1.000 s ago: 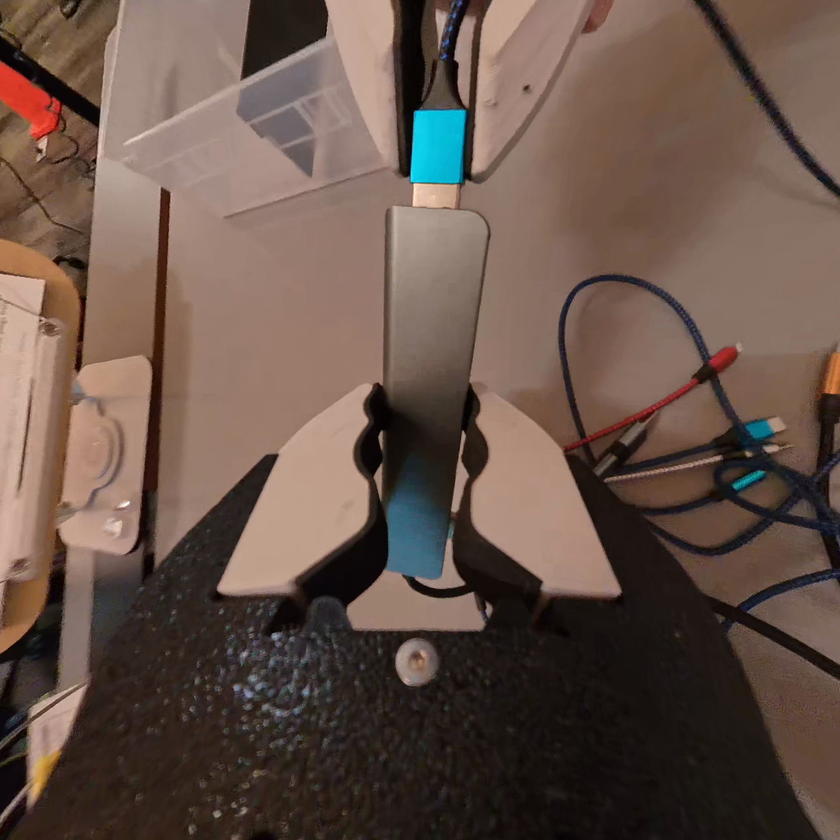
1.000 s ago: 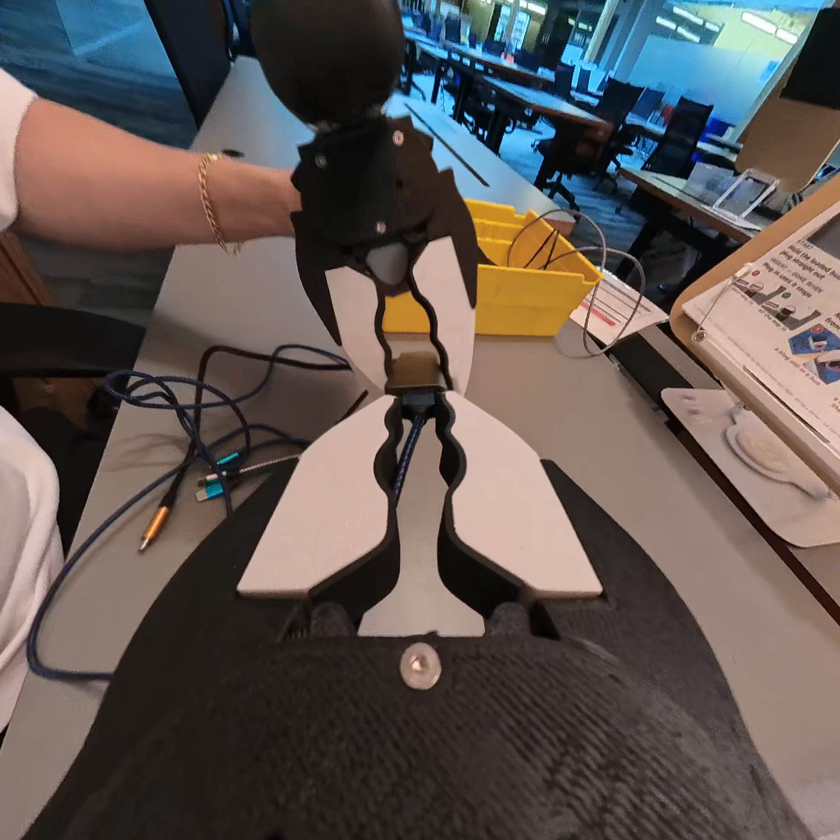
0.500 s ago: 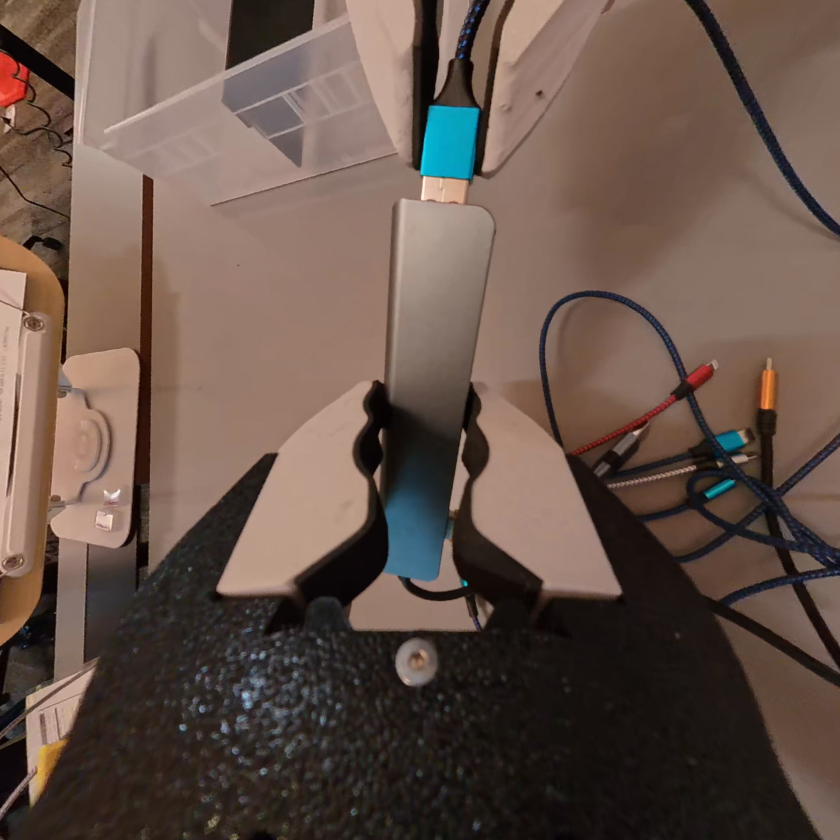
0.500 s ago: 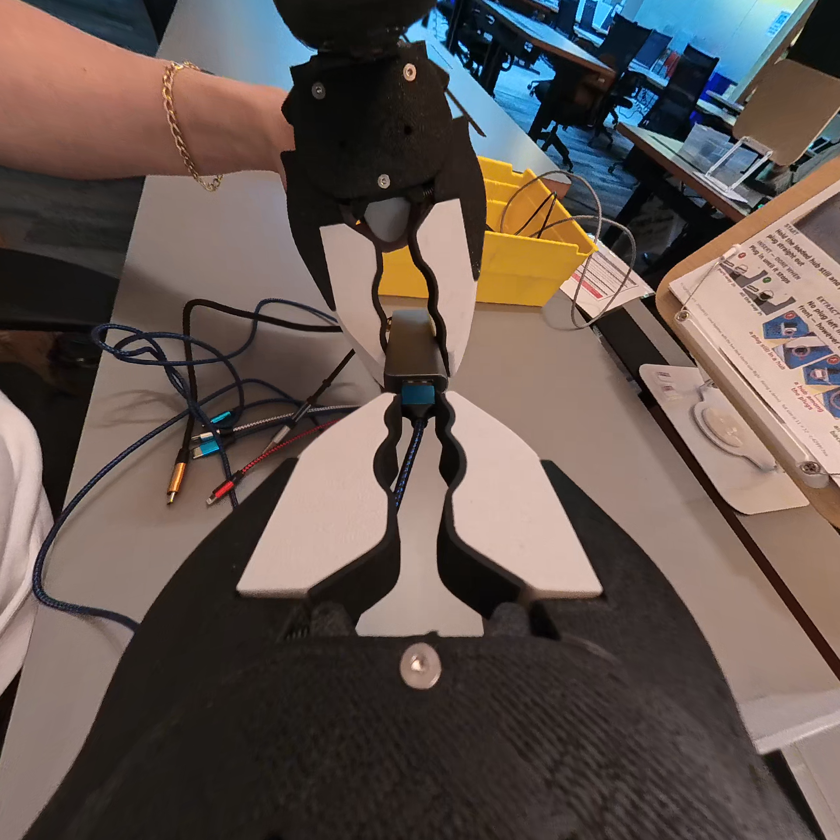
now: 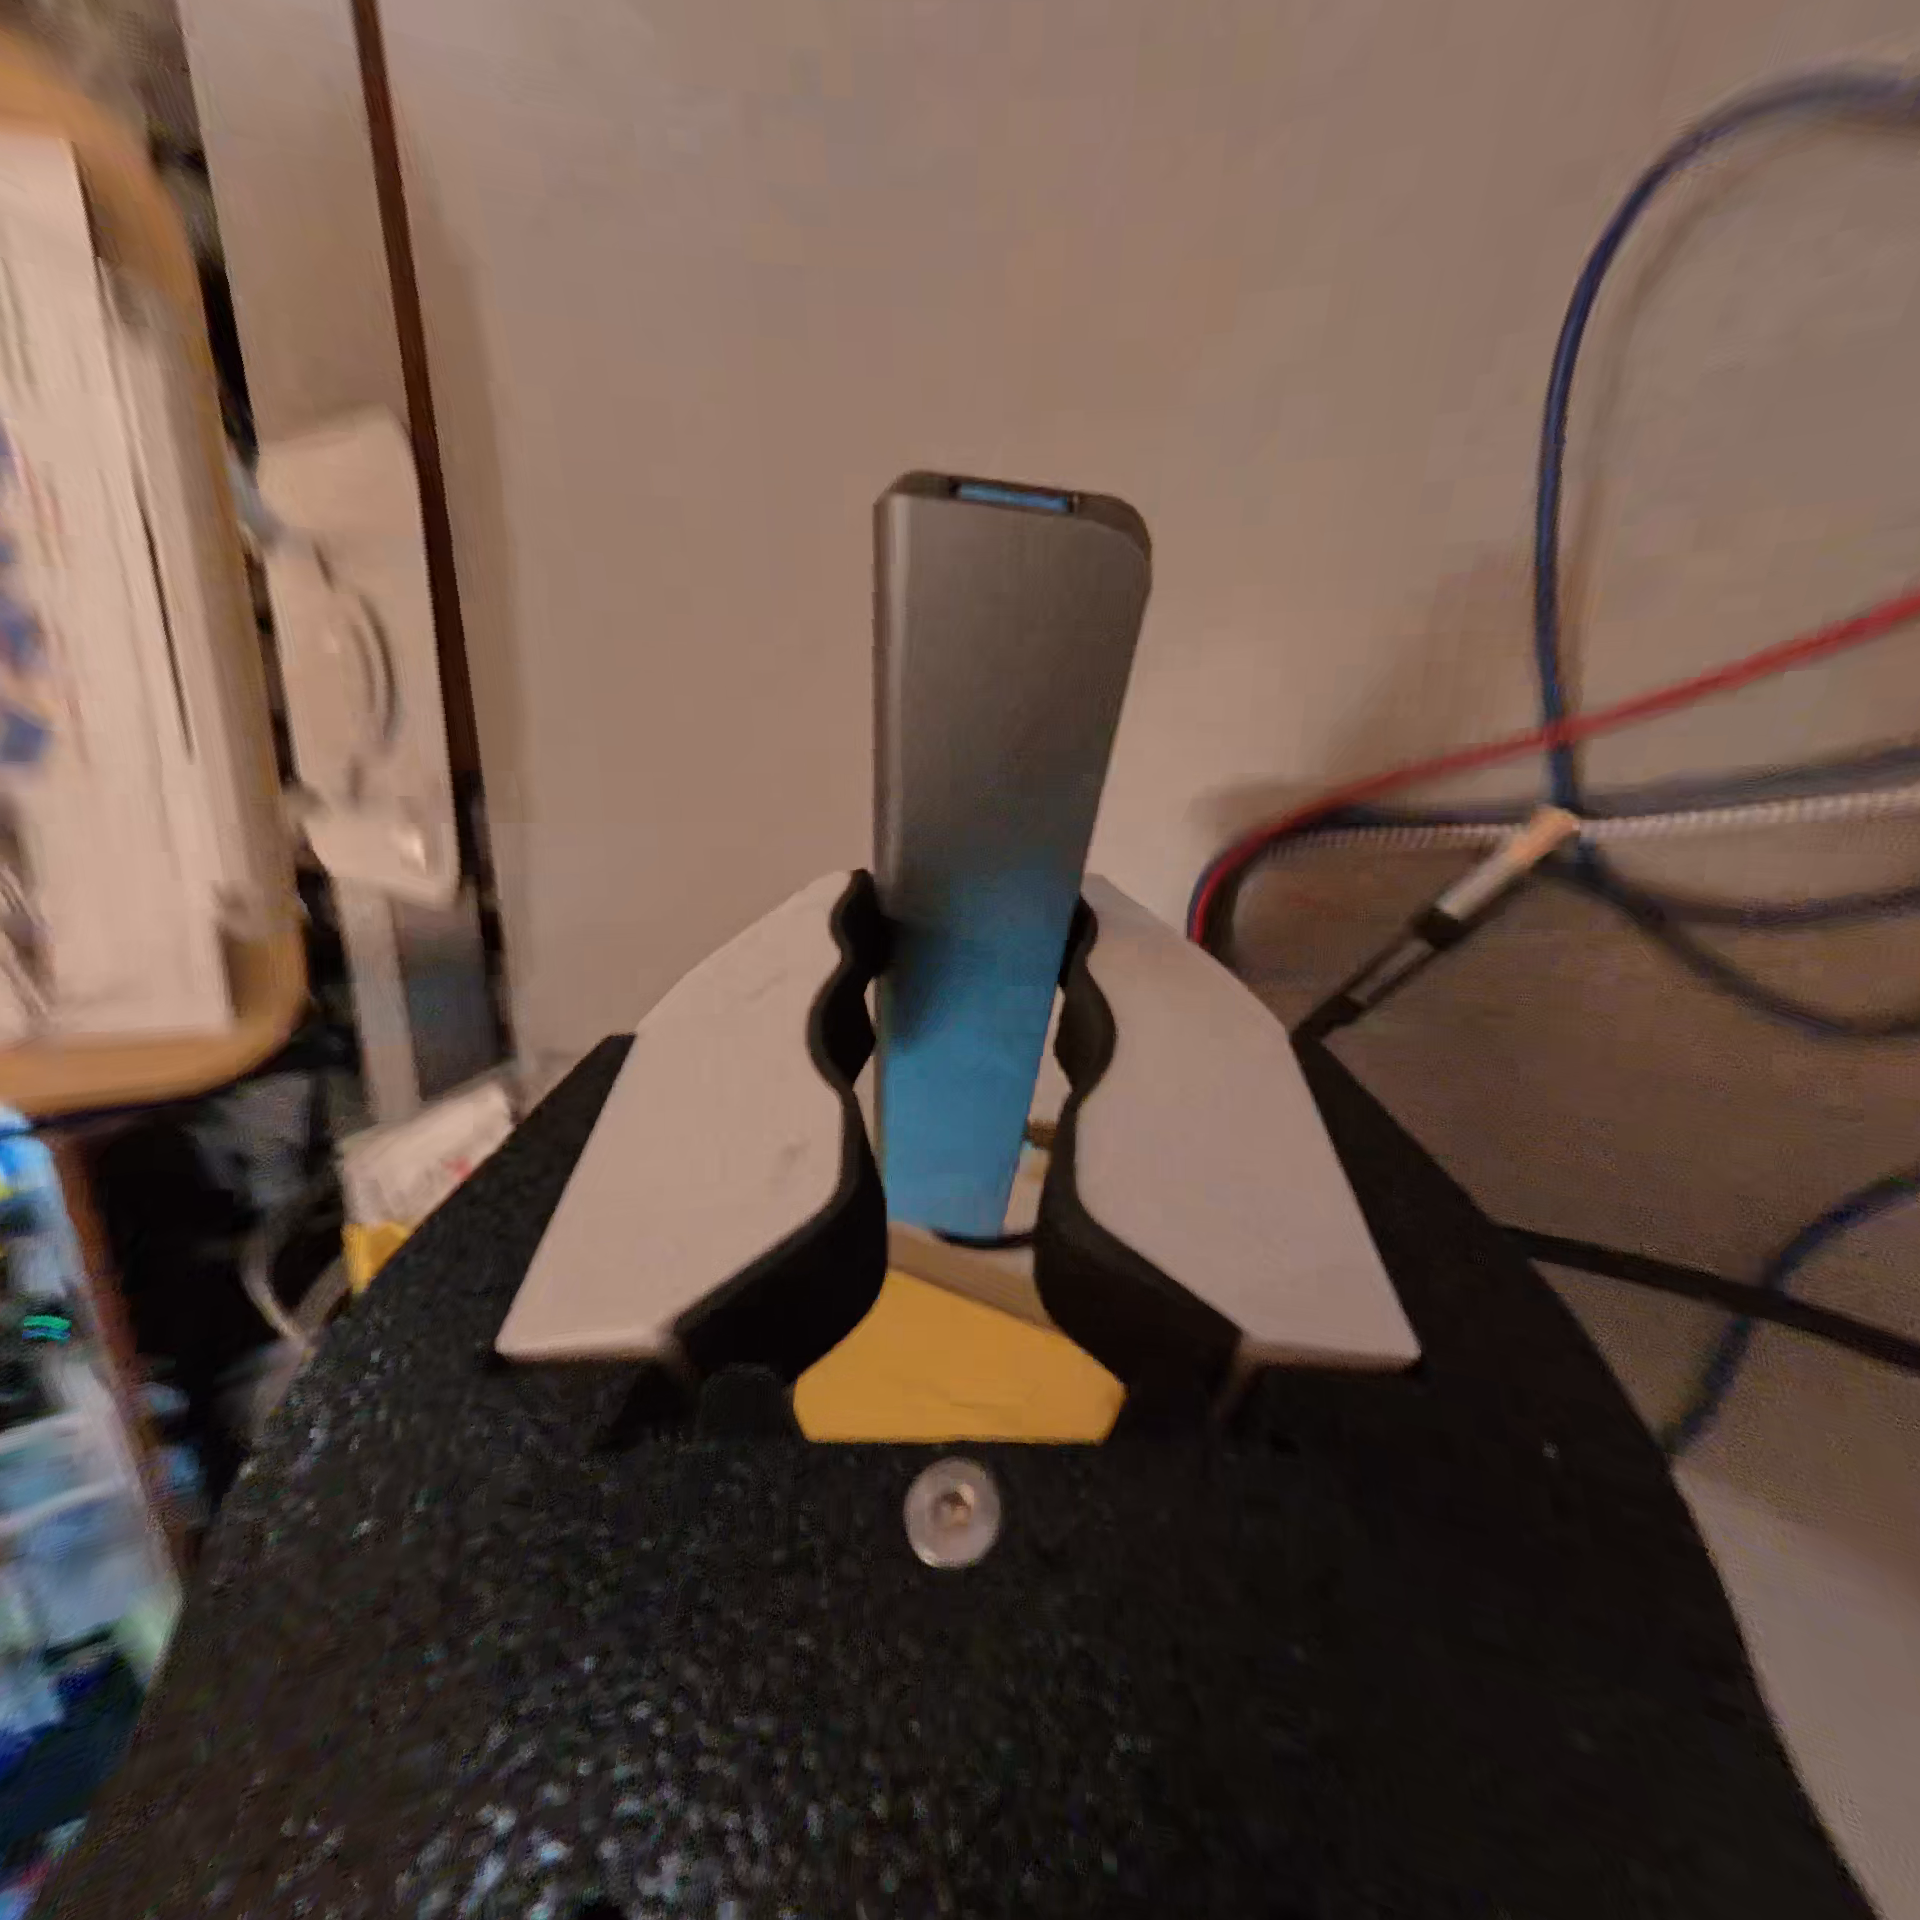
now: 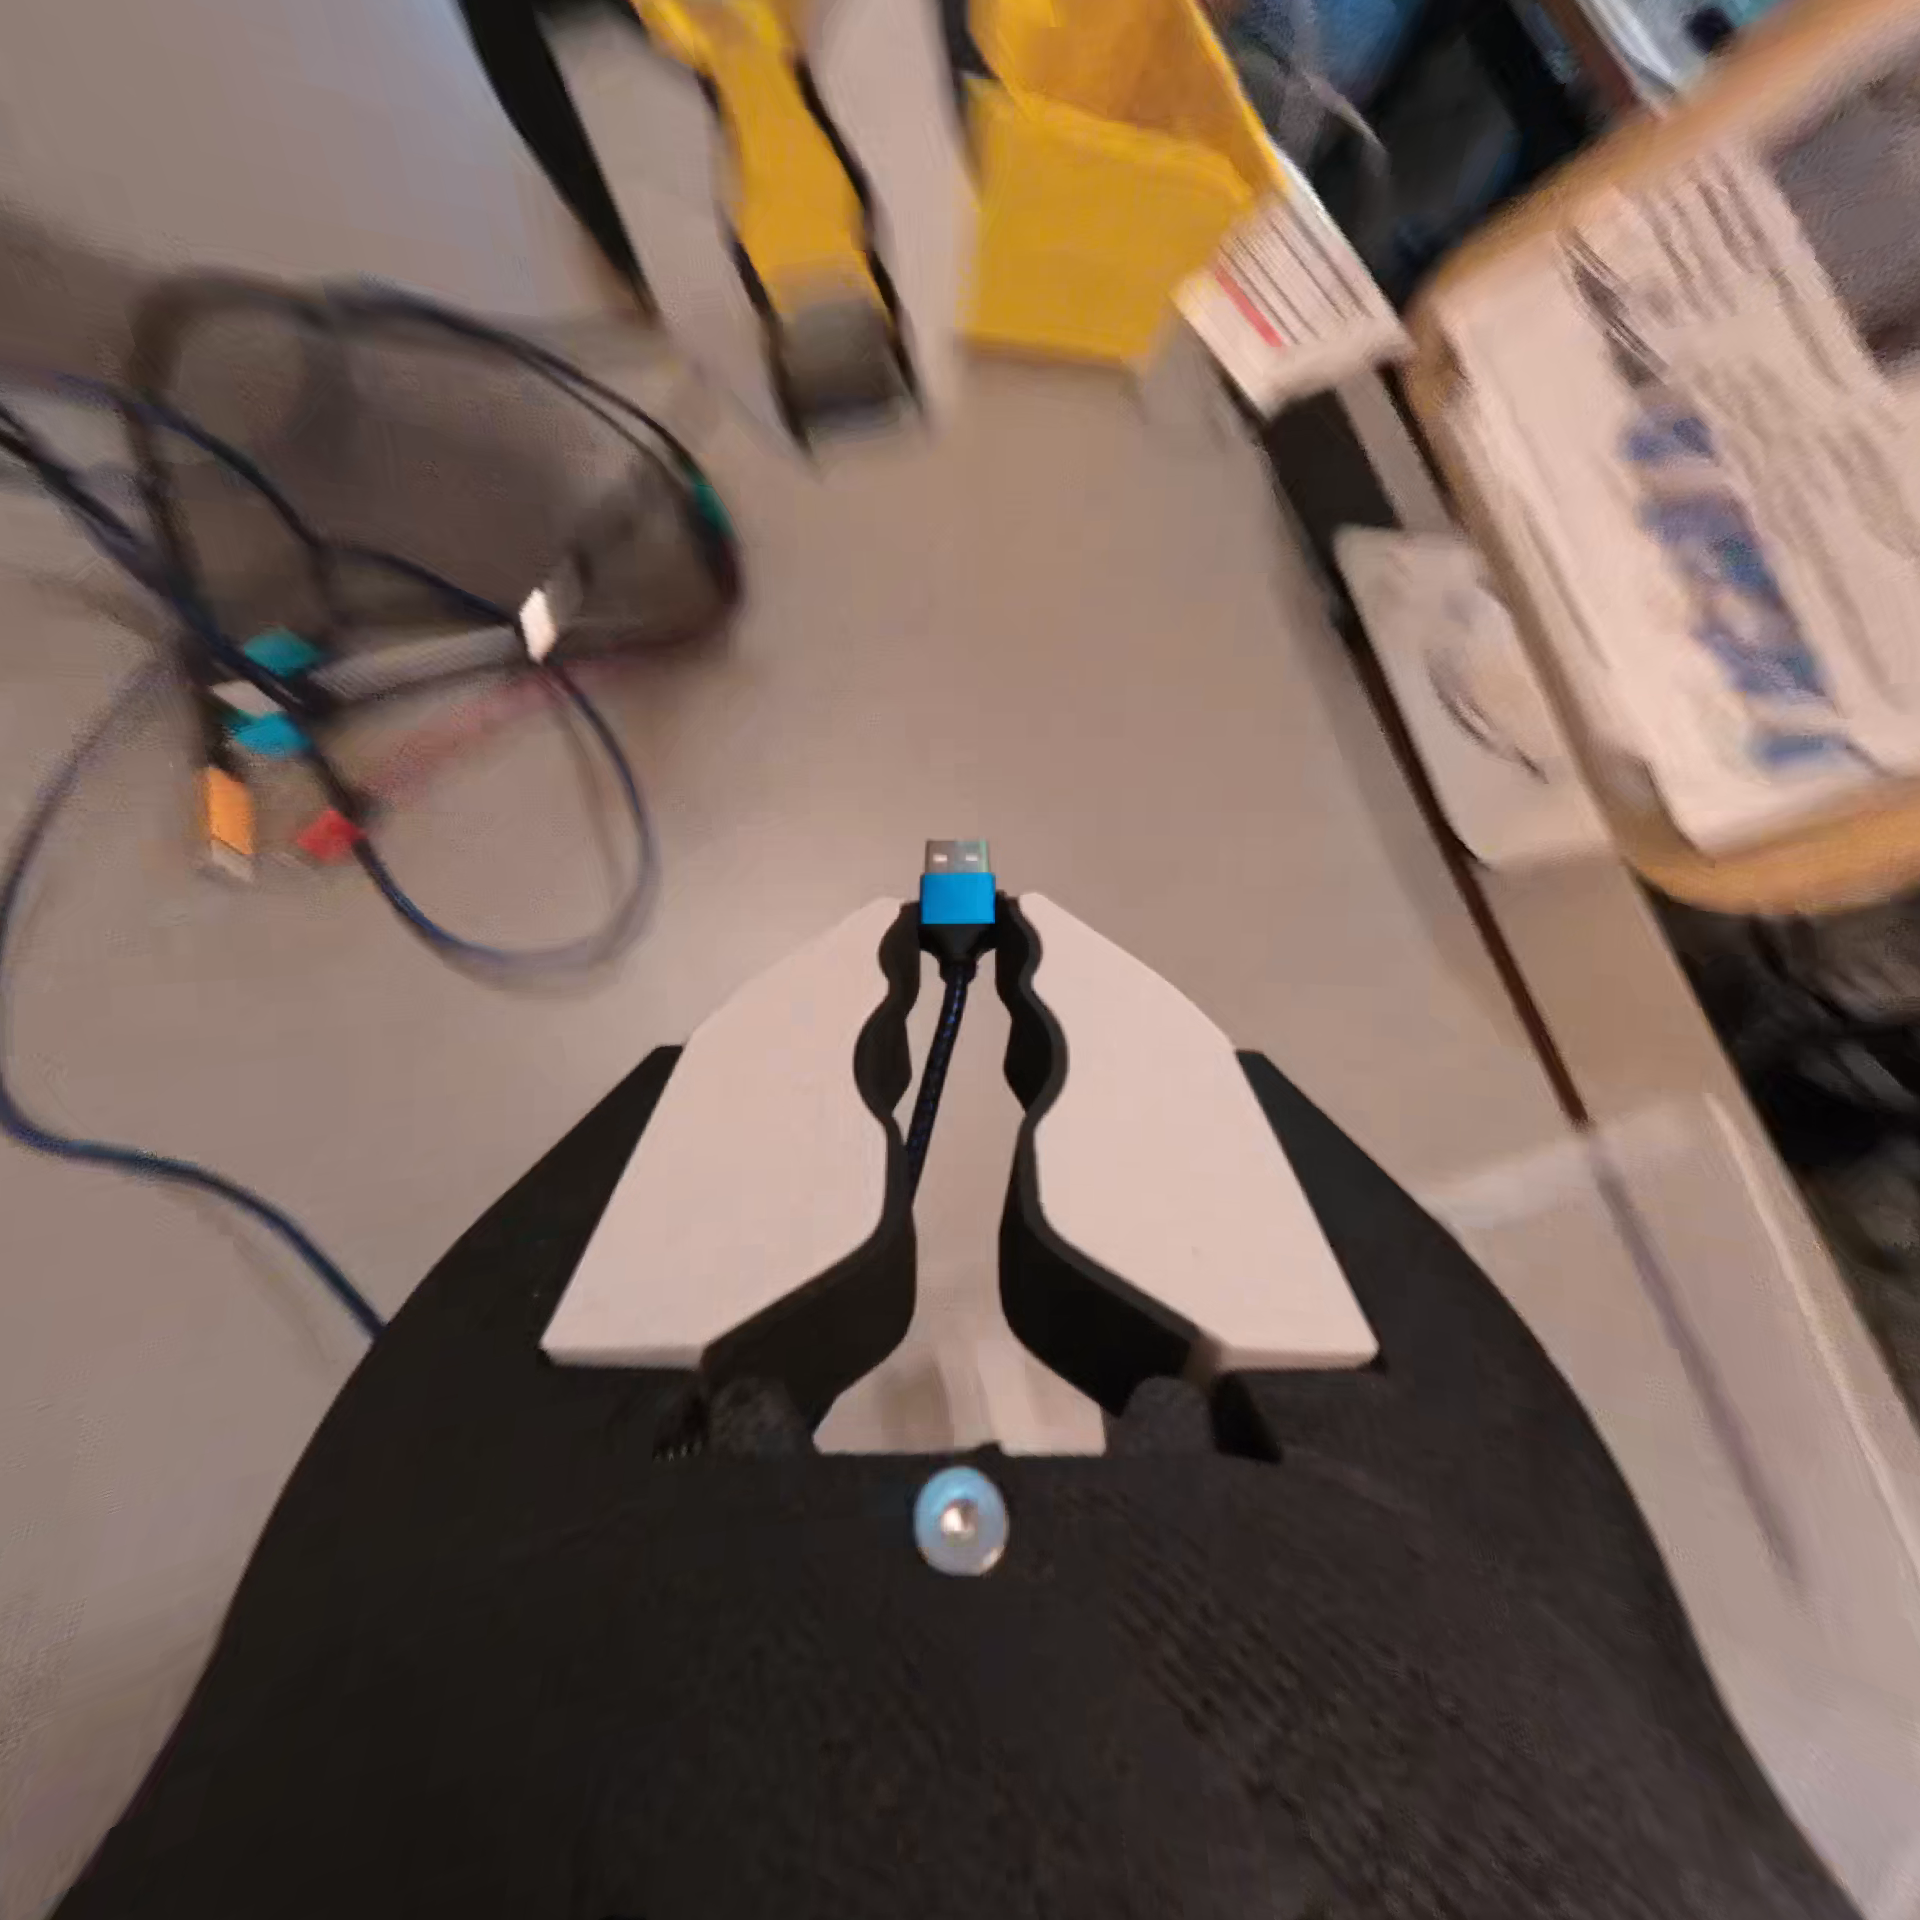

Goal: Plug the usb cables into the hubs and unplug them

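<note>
Where plug and port were mated a half-second ago: blue USB-A plug (image 6: pixel 957 883) clamped in right gripper (image 6: pixel 957 914), withdrawn; grey USB hub (image 5: pixel 997 790) clamped in left gripper (image 5: pixel 971 925), port empty; unplug step judged complete.

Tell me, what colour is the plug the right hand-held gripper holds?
Bright blue plug with a silver metal tip, clearest in the right wrist view.

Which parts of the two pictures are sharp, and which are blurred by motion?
Left wrist view: the hub and left gripper are sharp; the cables smear slightly. Right wrist view: the blue plug and right gripper are crisp; the yellow bin streaks heavily.
</note>
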Available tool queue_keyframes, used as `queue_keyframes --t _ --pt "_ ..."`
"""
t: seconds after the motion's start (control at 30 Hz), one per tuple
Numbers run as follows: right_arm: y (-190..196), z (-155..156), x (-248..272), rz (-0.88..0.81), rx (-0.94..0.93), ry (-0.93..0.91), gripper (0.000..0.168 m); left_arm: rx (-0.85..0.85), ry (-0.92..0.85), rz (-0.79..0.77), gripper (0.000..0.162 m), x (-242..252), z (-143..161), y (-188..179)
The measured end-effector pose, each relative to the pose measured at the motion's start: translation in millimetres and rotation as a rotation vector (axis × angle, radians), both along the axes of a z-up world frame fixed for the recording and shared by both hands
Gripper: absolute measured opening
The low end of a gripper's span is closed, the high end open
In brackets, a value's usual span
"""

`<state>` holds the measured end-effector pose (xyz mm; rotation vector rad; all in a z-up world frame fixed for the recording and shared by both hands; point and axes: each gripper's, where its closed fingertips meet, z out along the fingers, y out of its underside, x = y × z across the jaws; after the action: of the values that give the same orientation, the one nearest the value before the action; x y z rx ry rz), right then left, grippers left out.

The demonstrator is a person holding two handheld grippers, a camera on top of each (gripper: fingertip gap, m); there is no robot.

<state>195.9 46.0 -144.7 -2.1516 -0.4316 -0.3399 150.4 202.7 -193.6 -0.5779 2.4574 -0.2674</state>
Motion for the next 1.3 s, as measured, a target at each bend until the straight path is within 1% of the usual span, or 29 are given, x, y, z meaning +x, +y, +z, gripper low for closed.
queue_keyframes --t 0.03,0.07,0.1,0.17,0.3,0.37,0.47,0.57,0.63,0.73,0.87,0.97,1.03,1.07,1.13,1.23,1.3 --pt "-13 7 12 -0.03 0.049 0.075 0.014 -0.069 0.01 0.047 0.032 -6 2 20" --pt "-17 23 12 -0.005 0.154 0.259 0.014 -0.203 0.002 0.07 0.032 -9 13 23" --pt "-17 37 20 -0.025 0.236 0.336 0.014 -0.281 -0.034 0.071 0.032 -7 30 20" --pt "-14 41 45 -0.132 0.248 0.175 0.014 -0.324 -0.11 0.079 0.032 0 60 18" --pt "8 31 47 -0.169 0.214 -0.007 0.014 -0.385 -0.252 0.152 0.032 3 112 32" --pt "19 17 35 -0.135 0.163 -0.024 0.014 -0.378 -0.352 0.21 0.032 0 141 47" --pt "39 -5 11 -0.066 0.14 0.026 0.014 -0.418 -0.537 0.282 0.032 -9 195 62" --pt "53 -32 4 -0.067 0.075 0.019 0.014 -0.446 -0.695 0.343 0.032 -25 243 75" --pt "60 -47 3 -0.07 0.045 0.021 0.014 -0.46 -0.747 0.346 0.032 -36 266 78" --pt "66 -61 9 -0.101 0.02 0.016 0.015 -0.467 -0.737 0.341 0.032 -45 277 81" --pt "61 -77 28 -0.156 -0.052 -0.081 0.015 -0.423 -0.752 0.401 0.032 -55 285 97" --pt "61 -80 24 -0.14 -0.044 -0.028 0.015 -0.396 -0.795 0.441 0.031 -69 300 108" --pt "67 -73 6 -0.053 0.002 0.057 0.017 -0.38 -0.821 0.459 0.032 -78 308 114" --pt "70 -70 -8 0.015 0.018 0.124 0.022 -0.38 -0.824 0.461 0.031 -81 310 116" --pt "74 -74 -32 0.114 -0.021 0.258 0.028 -0.391 -0.808 0.461 0.031 -83 308 117" --pt "86 -85 -54 0.201 -0.078 0.309 0.039 -0.377 -0.762 0.475 0.032 -83 293 120" --pt "96 -85 -69 0.283 -0.076 0.305 0.043 -0.361 -0.73 0.482 0.032 -84 281 120"
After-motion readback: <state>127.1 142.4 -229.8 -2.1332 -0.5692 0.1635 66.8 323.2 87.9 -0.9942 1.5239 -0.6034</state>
